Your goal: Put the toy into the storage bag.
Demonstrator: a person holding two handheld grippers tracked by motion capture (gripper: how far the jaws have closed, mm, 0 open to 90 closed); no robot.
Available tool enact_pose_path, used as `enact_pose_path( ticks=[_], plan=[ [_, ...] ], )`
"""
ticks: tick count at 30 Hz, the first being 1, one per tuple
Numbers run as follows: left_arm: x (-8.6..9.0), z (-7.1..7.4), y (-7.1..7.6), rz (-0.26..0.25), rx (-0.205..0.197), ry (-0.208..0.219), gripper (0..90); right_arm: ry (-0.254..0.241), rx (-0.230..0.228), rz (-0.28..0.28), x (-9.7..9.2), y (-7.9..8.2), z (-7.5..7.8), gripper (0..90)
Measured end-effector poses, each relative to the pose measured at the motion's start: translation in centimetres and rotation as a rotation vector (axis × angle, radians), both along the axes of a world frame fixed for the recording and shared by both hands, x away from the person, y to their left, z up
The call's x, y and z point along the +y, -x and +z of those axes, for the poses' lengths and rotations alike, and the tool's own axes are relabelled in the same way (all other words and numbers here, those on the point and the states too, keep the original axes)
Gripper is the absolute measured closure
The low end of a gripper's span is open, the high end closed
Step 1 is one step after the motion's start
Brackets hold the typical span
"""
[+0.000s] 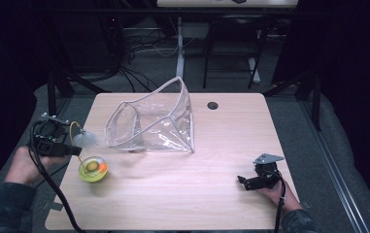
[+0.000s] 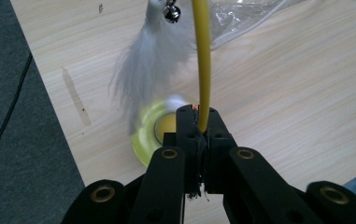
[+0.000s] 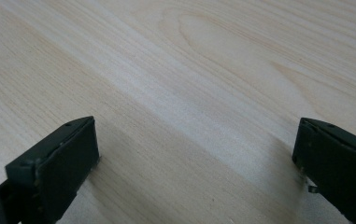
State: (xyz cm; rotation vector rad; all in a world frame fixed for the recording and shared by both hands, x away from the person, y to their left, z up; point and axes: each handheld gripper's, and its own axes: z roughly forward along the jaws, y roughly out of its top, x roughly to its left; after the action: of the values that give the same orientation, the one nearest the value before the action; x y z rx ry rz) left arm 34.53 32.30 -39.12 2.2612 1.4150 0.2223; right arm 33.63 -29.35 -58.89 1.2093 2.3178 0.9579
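Observation:
A cat toy lies at the table's left: a round yellow-green base [image 1: 93, 169] [image 2: 154, 133] with a thin yellow wand [image 2: 202, 60] [image 1: 72, 127] rising from it, ending in a white feather tuft [image 2: 140, 70] [image 1: 86, 139] with a small bell [image 2: 171, 14]. My left gripper [image 1: 71, 148] [image 2: 198, 122] is shut on the yellow wand just above the base. Behind stands a clear plastic bag [image 1: 153, 119], open and propped up. My right gripper [image 1: 242, 180] [image 3: 194, 154] rests near the table's front right, jaws wide open over bare wood, nothing between them.
The light wooden table [image 1: 211, 145] has a round cable hole [image 1: 212, 105] at the back. Its left edge [image 2: 59, 121] runs close beside the toy base, with dark carpet and a black cable [image 2: 3, 130] below. Table legs and cables stand beyond the far edge.

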Motion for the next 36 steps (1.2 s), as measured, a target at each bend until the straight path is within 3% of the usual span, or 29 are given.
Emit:
enact_pose_path(
  ticks=[17,27,36],
  plan=[
    [0.0,2.4,-1.2,-0.038,0.008,-0.071,88.3,-0.005,0.0,0.006,-0.1,0.0,0.0,0.0],
    [0.7,5.0,-1.6,-0.045,-0.012,-0.101,88.3,-0.012,-0.001,0.004,0.0,0.0,-0.1,0.0],
    [0.9,5.7,-2.2,-0.052,-0.01,-0.092,88.3,-0.002,0.0,0.0,-0.1,0.0,0.0,0.0]
  ],
)
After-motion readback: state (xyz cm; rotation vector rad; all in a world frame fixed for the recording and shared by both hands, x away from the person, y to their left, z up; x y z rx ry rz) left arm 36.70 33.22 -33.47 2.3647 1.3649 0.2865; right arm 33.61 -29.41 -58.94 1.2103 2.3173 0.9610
